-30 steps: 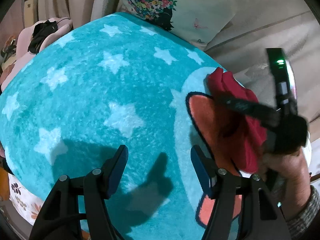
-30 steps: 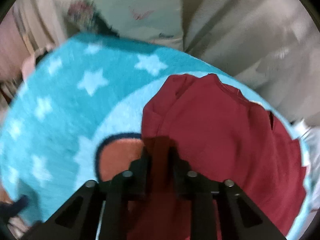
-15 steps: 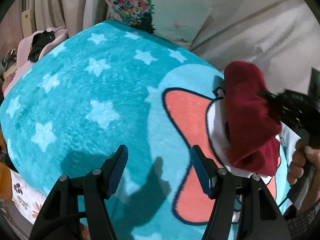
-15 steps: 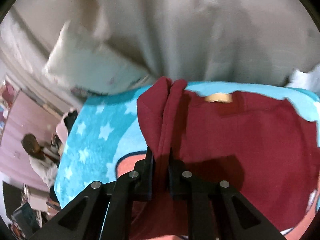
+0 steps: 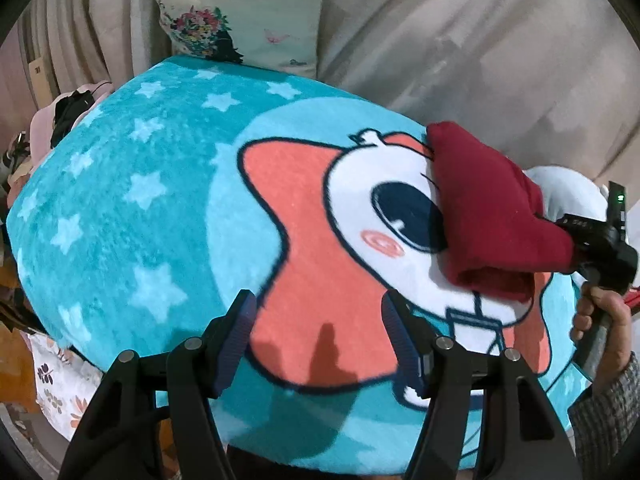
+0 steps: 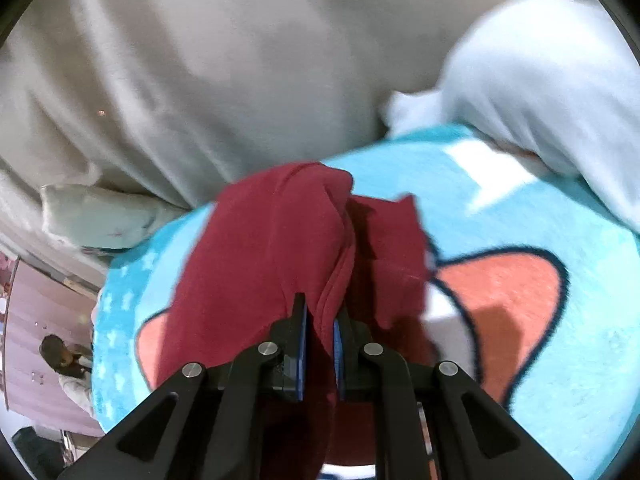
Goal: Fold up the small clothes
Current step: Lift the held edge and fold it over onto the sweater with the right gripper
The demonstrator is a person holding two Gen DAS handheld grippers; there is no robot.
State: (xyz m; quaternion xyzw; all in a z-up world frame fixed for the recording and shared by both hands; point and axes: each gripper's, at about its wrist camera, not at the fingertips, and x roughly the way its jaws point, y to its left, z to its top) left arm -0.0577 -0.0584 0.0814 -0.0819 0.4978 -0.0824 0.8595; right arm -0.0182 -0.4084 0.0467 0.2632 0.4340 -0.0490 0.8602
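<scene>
A folded dark red garment [image 5: 486, 208] hangs bunched from my right gripper [image 6: 320, 316], which is shut on its edge; the cloth [image 6: 264, 256] drapes over the right part of the turquoise cartoon blanket [image 5: 160, 216]. In the left wrist view the right gripper [image 5: 576, 240] shows at the far right, held by a hand. My left gripper [image 5: 320, 316] is open and empty above the blanket's front edge, left of the garment and apart from it.
A floral pillow [image 5: 244, 20] and beige bedding [image 5: 460, 52] lie behind the blanket. A pale blue cloth [image 6: 552, 68] lies at the back right. Pink items [image 5: 68, 112] sit at the far left. A person [image 6: 68, 364] stands in the distance.
My right gripper has carried the red garment rightward across the blanket toward its right side, still shut on it. The left gripper's view has shifted right over the cartoon face; its jaws stay open.
</scene>
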